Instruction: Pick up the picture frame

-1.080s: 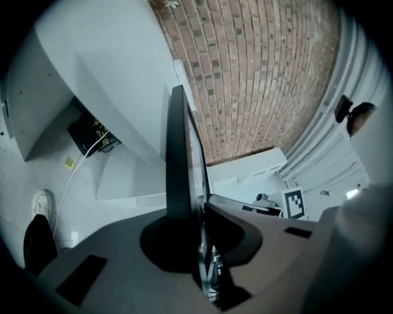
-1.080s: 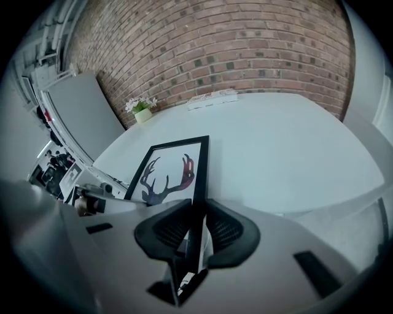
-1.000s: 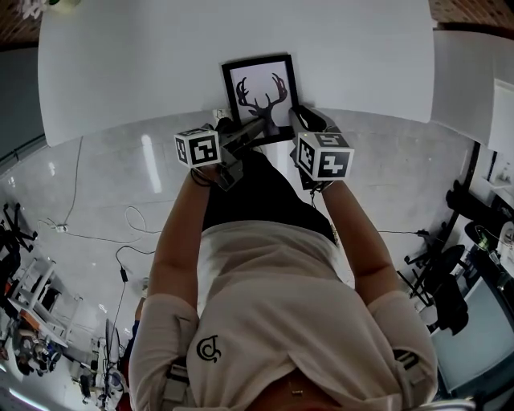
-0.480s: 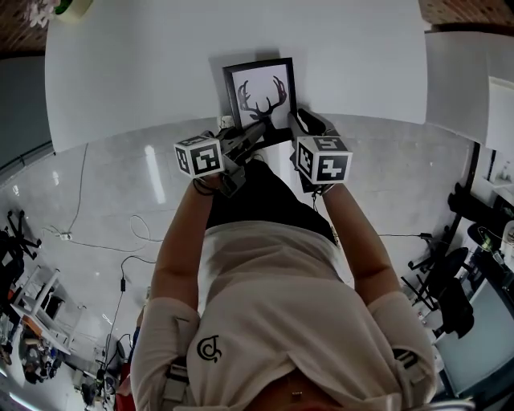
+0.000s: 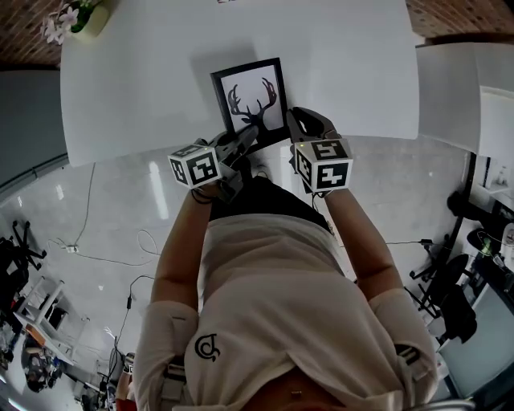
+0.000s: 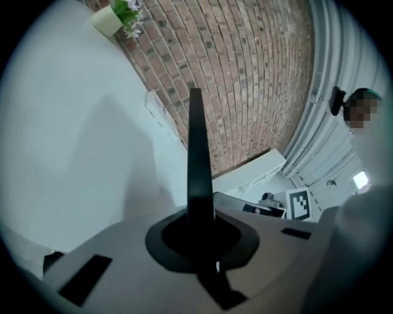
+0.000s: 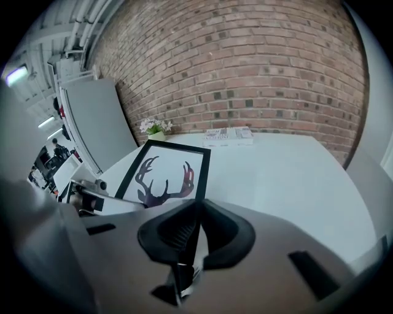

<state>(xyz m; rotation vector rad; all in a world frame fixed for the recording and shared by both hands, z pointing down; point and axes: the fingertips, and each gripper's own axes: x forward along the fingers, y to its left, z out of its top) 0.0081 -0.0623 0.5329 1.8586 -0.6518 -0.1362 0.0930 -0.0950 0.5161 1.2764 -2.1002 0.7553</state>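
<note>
The picture frame (image 5: 250, 100) is black-edged, with an antler print on white, and its far part is over the white table (image 5: 144, 72). My left gripper (image 5: 245, 143) is shut on its near edge. In the left gripper view the frame (image 6: 195, 153) stands edge-on as a thin dark bar rising from the left gripper (image 6: 199, 230). My right gripper (image 5: 299, 120) is at the frame's near right corner with its jaws closing. In the right gripper view the frame (image 7: 164, 175) runs into the right gripper (image 7: 191, 236), whose pads meet on its right edge.
A small potted plant (image 5: 76, 18) stands at the table's far left corner. A stack of papers (image 7: 228, 135) lies by the brick wall. A second white table (image 5: 450, 88) is at the right. Cables lie on the glossy floor (image 5: 120, 233) below.
Both grippers have risen, and the frame has come up with them, shifting slightly left and tilting in the head view.
</note>
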